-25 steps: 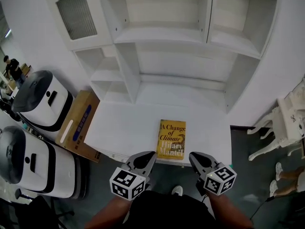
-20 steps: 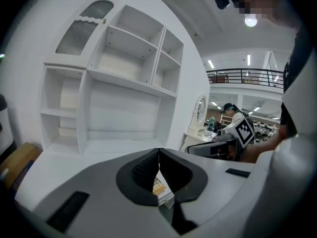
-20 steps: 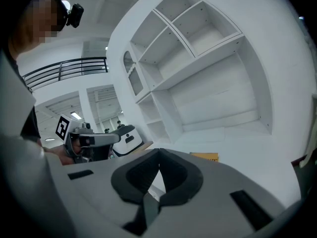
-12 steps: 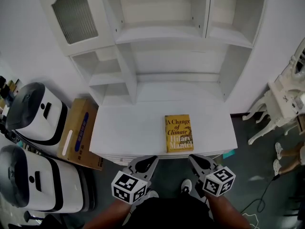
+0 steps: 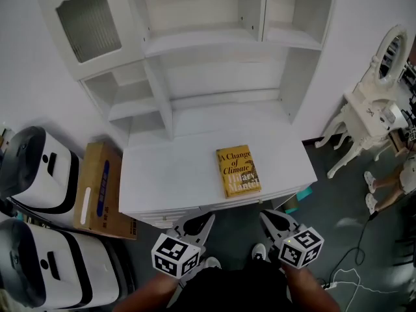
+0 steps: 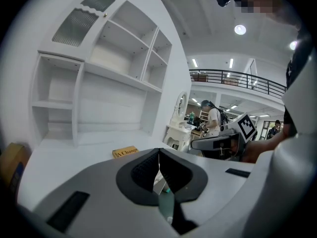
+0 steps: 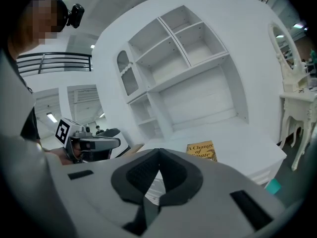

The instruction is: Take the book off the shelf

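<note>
A yellow book (image 5: pixel 238 171) titled "A Change of Climate" lies flat near the front edge of the white shelf unit's desk top (image 5: pixel 169 171). The shelves above it (image 5: pixel 195 41) hold nothing. My left gripper (image 5: pixel 197 224) and right gripper (image 5: pixel 273 220) hang side by side in front of the desk edge, short of the book. Both are shut with nothing between the pads. In the left gripper view the book (image 6: pixel 125 151) shows just beyond the shut left gripper (image 6: pixel 159 151). In the right gripper view the book (image 7: pixel 201 150) lies right of the shut right gripper (image 7: pixel 159 152).
A cardboard box (image 5: pixel 97 190) leans by the desk's left side, next to two white rounded machines (image 5: pixel 32 168). A white dressing table with a mirror (image 5: pixel 367 109) stands at the right, a person's legs (image 5: pixel 396 181) beside it. A cable (image 5: pixel 351 272) trails on the floor.
The head view has swung, and both grippers now sit a little farther back from the desk edge and the book. The book itself has stayed in place.
</note>
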A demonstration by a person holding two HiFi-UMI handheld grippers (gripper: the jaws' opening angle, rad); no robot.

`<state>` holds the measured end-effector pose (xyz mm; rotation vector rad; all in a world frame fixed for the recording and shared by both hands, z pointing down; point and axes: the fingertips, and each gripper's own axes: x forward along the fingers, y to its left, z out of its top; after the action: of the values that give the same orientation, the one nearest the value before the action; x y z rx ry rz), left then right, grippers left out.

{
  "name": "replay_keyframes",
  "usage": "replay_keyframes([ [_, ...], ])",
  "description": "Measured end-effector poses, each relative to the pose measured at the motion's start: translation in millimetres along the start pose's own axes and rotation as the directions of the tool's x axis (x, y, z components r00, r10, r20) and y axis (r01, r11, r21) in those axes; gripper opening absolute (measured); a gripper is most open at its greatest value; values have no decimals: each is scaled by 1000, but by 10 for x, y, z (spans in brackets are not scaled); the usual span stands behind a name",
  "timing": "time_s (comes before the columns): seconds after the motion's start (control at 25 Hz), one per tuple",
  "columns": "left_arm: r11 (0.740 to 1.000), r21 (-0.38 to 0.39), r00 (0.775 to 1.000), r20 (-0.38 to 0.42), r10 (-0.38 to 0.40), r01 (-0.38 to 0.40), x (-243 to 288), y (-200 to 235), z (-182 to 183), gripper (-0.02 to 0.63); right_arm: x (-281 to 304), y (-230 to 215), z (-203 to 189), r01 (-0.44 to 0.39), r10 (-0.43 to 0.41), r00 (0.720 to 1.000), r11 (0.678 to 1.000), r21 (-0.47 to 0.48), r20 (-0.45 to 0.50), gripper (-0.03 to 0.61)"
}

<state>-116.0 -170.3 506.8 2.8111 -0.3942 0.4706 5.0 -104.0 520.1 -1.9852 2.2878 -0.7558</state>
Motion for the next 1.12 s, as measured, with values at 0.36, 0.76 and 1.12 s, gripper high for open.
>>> replay_keyframes([
  [0.36, 998, -30, 998, 25, 51, -50, -20, -7, 30, 11, 1, -49, 97, -20, 20, 1000, 999, -39, -15, 29],
  [0.76, 990, -56, 991, 34, 128, -126, 146, -250, 69, 11, -212, -423, 239, -56, 54, 998, 996, -76, -34, 29],
  [1.12, 987, -43, 987, 15, 158, -157, 232, -452, 46, 11, -304, -583, 201, -85, 81, 995, 994, -71, -50, 29],
])
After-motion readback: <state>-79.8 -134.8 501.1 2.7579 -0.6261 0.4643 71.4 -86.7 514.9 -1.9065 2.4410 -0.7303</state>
